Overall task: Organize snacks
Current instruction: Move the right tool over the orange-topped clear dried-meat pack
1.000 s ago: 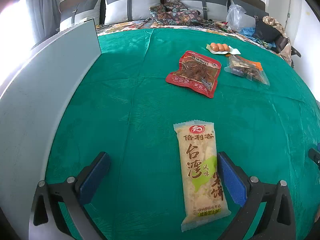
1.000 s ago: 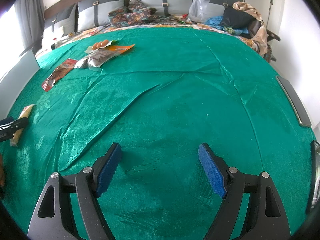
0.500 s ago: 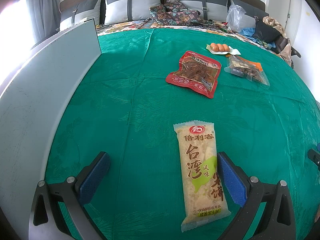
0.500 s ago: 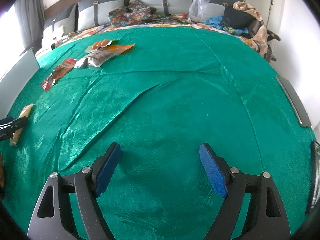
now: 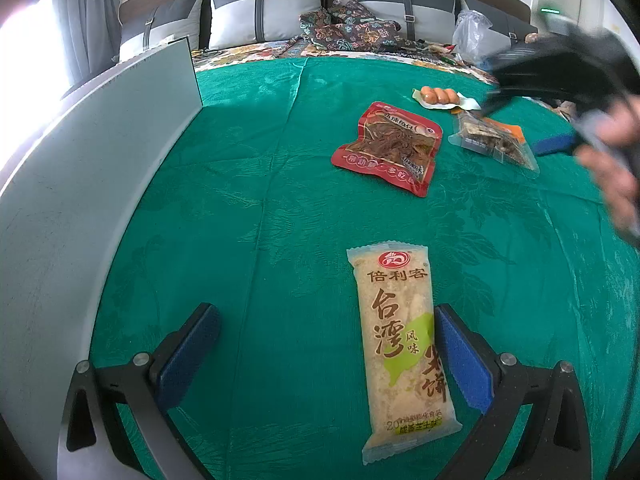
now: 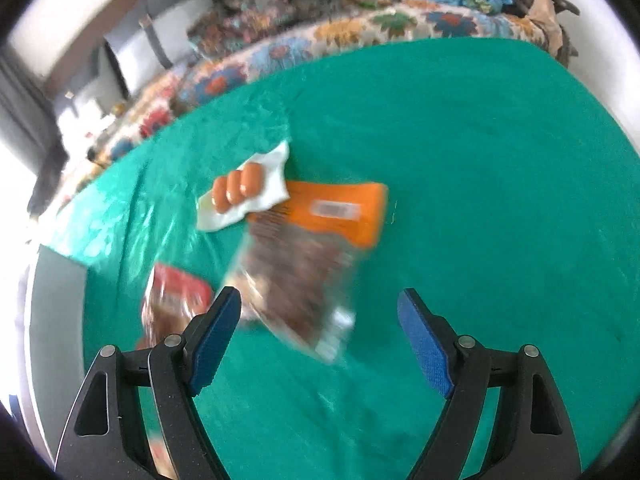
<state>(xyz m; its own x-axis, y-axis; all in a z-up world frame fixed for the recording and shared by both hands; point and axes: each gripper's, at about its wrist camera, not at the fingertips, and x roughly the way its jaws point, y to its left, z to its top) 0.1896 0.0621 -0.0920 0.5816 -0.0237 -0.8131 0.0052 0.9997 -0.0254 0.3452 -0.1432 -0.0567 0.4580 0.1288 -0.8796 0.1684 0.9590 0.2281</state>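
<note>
Both grippers (image 5: pixel 326 350) (image 6: pixel 320 332) apparently wide open

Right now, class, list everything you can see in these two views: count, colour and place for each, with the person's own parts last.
Rice cracker pack: one, pale yellow, on the cloth between the left claw's fingers.
Red snack pouch: one, red, mid-cloth.
Clear pouch with orange top: one, brown contents, ahead of the right claw.
Sausage pack: one, white, three orange sausages, overlapping the orange top.
Green cloth: one, under all snacks.
Grey panel: one, along the cloth's left edge.
Pillows: several, grey, far end.
Left claw: open.
Right claw: open.
Hand: one, blurred.
</note>
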